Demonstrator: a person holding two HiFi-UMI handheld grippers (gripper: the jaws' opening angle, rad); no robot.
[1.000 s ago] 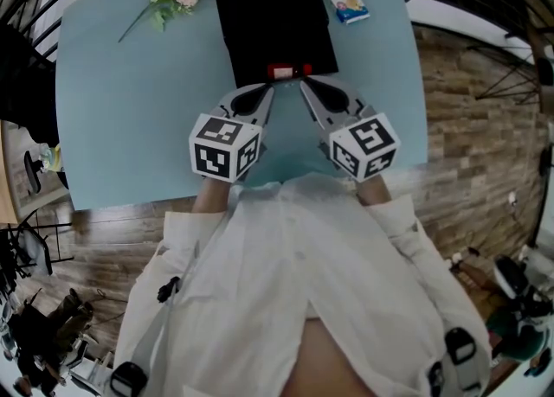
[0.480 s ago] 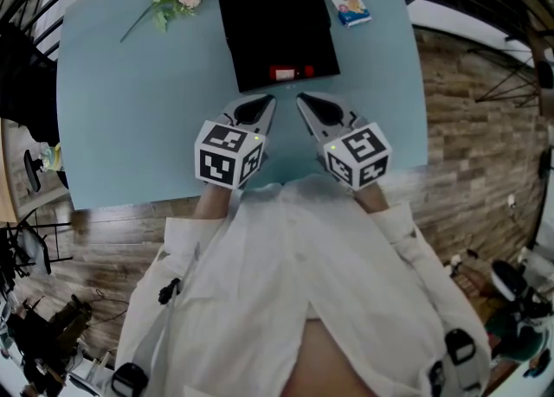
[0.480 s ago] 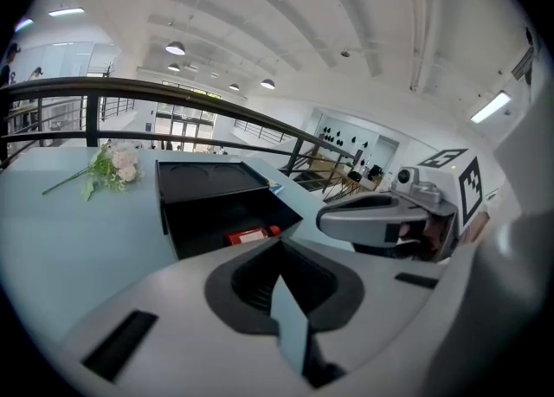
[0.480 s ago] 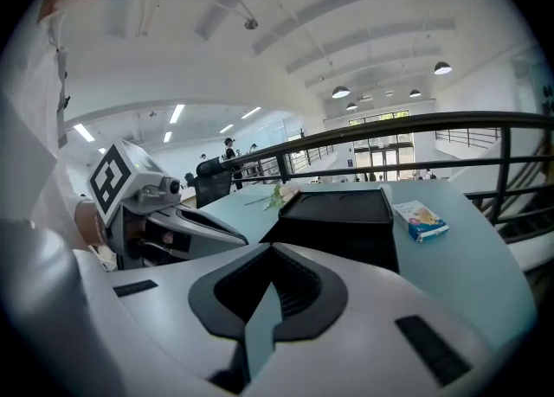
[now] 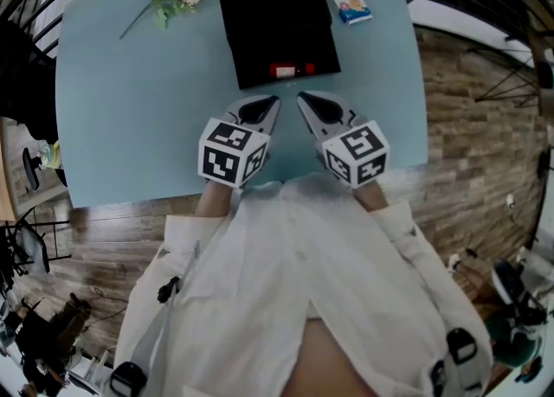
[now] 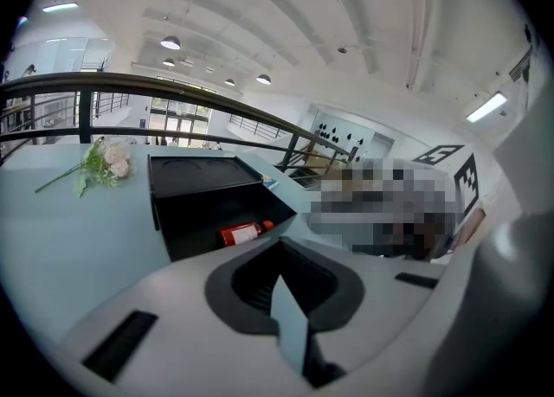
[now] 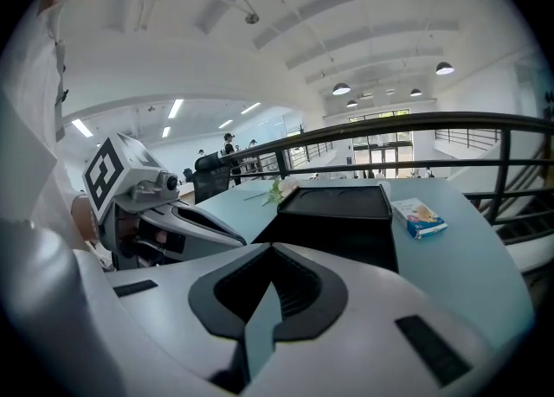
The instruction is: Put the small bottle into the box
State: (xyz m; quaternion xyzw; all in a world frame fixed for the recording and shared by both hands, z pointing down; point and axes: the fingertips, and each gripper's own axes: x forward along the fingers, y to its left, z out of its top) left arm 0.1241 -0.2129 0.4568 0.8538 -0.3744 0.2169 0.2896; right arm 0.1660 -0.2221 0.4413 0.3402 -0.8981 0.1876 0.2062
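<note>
The bench [image 5: 121, 110] carries the black box [image 5: 277, 15] with its open side facing you, which suits a low reach. You hold the left gripper [image 5: 262, 110] and right gripper [image 5: 313, 107] just short of it, both jaws pressed together, empty. The small bottle [image 5: 291, 69] lies inside the box, just ahead of the tips.

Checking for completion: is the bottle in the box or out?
In: the red bottle lies on its side inside the black box, near its front.
</note>
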